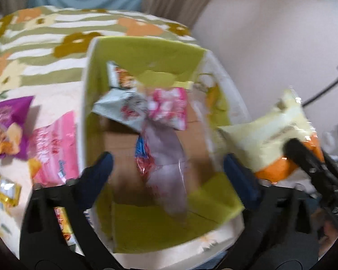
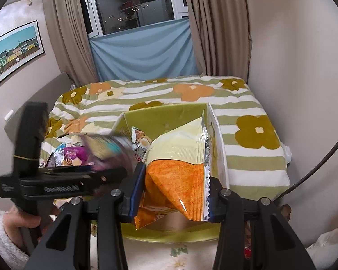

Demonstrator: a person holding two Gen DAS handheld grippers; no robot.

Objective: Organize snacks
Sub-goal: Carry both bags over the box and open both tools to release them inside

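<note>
Falling packet (image 1: 162,157) — blurred, print unreadable

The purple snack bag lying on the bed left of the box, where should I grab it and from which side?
Grip the purple snack bag by its crimped top seam, the flared upper edge nearest the box. It seems to lie flat on the bedspread, so come from above with the left gripper, jaws open, and pinch across that thin seam rather than the puffy middle.

No print can be read on any of the packets: the red lettering on the pink packet (image 1: 56,144) left of the left gripper (image 1: 167,168) is blurred, as is the purple bag (image 1: 9,128) (motion smears both).
</note>
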